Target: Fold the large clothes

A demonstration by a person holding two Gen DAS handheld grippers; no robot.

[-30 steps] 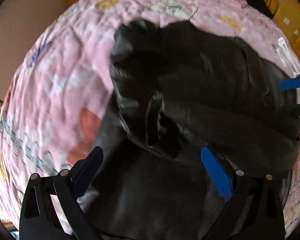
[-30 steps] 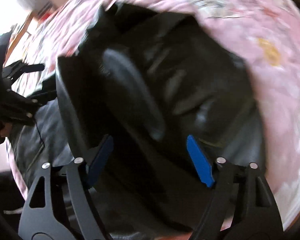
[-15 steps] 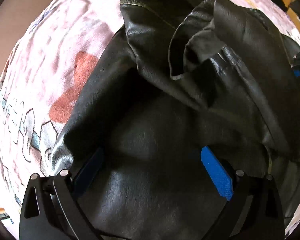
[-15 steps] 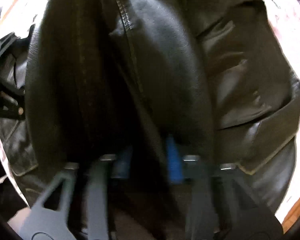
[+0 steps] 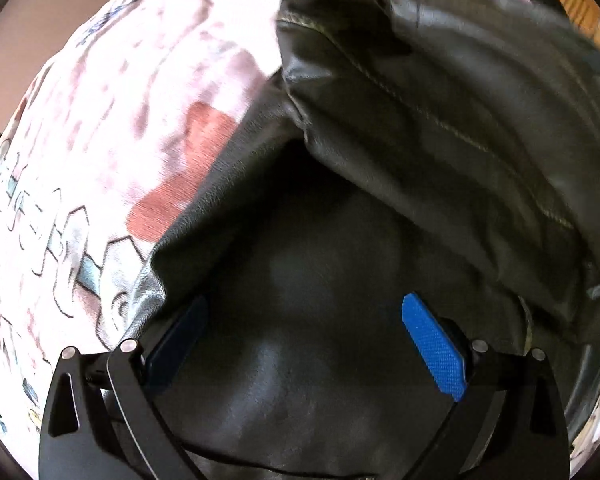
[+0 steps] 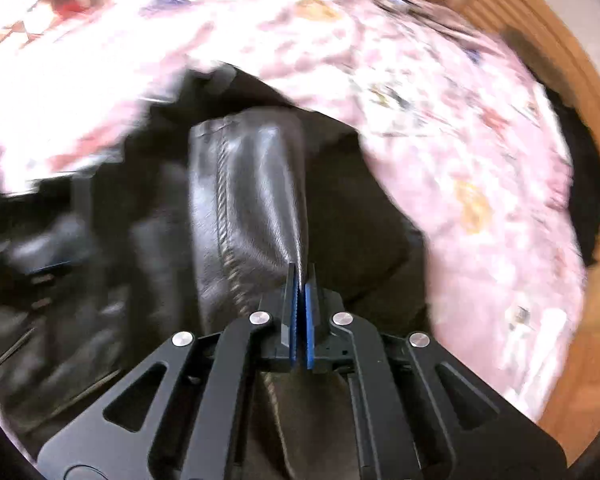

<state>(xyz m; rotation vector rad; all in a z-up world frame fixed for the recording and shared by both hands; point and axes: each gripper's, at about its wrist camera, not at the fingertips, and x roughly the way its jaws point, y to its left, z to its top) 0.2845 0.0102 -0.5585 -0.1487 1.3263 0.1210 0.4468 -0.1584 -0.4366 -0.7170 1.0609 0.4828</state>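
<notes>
The black leather jacket (image 6: pixel 244 200) lies on the bed's pink patterned quilt (image 6: pixel 440 128). The right hand-held gripper (image 6: pixel 300 280) pinches a fold of it tight. The left hand-held gripper (image 5: pixel 300 336) hangs wide apart above it. Lift slowly and lay the fold flat.

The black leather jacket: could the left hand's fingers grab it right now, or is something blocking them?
Probably yes. The left gripper is open right above the black leather jacket, with smooth leather filling the gap between its fingers. Nothing lies between them; a fold may need bunching up first.
</notes>
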